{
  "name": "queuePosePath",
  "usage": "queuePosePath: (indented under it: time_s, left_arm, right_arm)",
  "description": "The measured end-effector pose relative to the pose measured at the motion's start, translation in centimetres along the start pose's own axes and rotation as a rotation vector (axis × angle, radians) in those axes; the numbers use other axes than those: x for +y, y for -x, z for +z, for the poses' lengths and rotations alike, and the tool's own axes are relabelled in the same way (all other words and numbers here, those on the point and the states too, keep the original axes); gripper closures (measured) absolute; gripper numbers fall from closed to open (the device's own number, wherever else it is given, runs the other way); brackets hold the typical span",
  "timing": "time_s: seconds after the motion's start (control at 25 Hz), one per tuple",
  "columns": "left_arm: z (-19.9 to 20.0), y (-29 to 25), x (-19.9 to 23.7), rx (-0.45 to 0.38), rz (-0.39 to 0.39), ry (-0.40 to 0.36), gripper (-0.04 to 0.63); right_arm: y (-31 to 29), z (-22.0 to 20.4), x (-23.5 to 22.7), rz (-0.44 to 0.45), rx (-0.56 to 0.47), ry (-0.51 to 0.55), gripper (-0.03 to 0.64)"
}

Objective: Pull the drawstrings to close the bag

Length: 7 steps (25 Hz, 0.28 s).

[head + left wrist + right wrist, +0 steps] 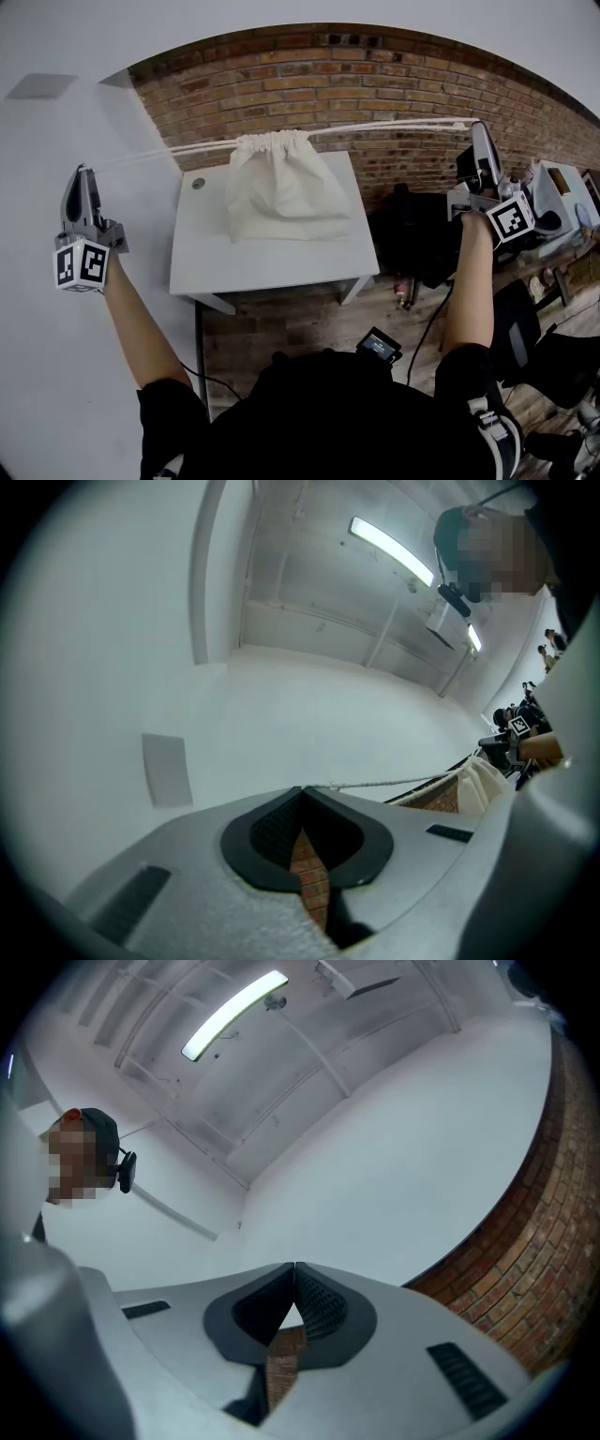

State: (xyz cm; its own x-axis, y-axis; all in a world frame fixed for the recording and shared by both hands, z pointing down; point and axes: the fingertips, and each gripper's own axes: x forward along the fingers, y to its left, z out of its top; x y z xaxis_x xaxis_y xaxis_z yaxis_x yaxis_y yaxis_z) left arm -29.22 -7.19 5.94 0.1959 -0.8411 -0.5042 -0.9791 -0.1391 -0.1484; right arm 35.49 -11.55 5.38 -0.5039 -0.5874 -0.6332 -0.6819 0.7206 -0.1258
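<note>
Head view first: the bag [279,187] sits on the white table [272,255], toward its back edge by the brick wall [375,84], mouth gathered into a tight ruffle. From that ruffle the left cord [159,153] runs out taut to my left gripper [82,173], and the right cord [394,127] runs just as straight to my right gripper [478,128]. Both arms are spread wide, well apart, each gripper tilted upward.

Now the left gripper view: pads pinched together at the tips, and here the cord shows leaving the tips sideways, stretched toward a pale sliver of bag at the frame's edge. That grip is plain.

Right gripper view: tips also closed tight, only a small gap lower down between the pads. I can't pick out the cord here. It seems pinched right at the tips, since the head view shows it ending there.

The two gripper views give me what the head view doesn't: a pale ceiling with a long strip light [389,544] and white walls. The head view alone gives the table, the wooden floor [281,323] and a white wall on the left.

Hard to read: the dark clutter right of the table, cut off by the frame edge. My black-clad torso fills the bottom of the head view and hides the floor there.
</note>
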Motion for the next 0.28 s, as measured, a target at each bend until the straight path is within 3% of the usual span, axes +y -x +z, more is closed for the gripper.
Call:
queuePosePath:
  time_s: [0.28]
  left_arm:
    - [-1.3,0.8,-1.4,0.004,0.014,0.038,0.58]
  right_arm:
    - [0.4,0.3,-1.0,0.029,0.014,0.011,0.609]
